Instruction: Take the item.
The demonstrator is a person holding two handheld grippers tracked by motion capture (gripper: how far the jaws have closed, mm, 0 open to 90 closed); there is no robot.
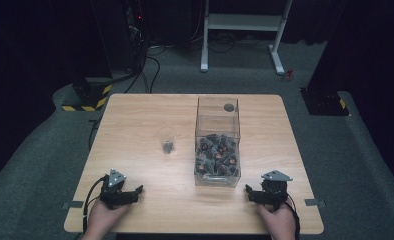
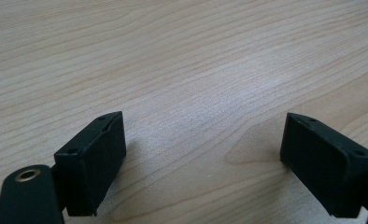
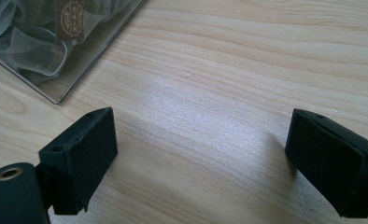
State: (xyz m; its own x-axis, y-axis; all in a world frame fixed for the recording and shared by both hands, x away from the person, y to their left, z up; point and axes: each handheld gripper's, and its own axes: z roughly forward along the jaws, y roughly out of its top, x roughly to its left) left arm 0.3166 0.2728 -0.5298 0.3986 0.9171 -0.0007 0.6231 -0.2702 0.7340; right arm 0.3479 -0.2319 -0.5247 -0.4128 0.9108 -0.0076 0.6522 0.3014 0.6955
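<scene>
Dark room, pale wooden table (image 1: 135, 120). My left gripper (image 1: 135, 192) and right gripper (image 1: 251, 194) rest near its near corners, jaws apart and empty. The sachets (image 1: 216, 152) fill the box (image 1: 217, 117) right of centre (mesh, light, soft, I judge): pinch one by a loose fold.

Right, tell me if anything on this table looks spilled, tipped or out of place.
Nothing stands out. The clear box of small wrapped pieces stands upright on the table, the small cup beside it is upright too, and nothing has spilled. Both tongs, left and right, are open and empty.
</scene>
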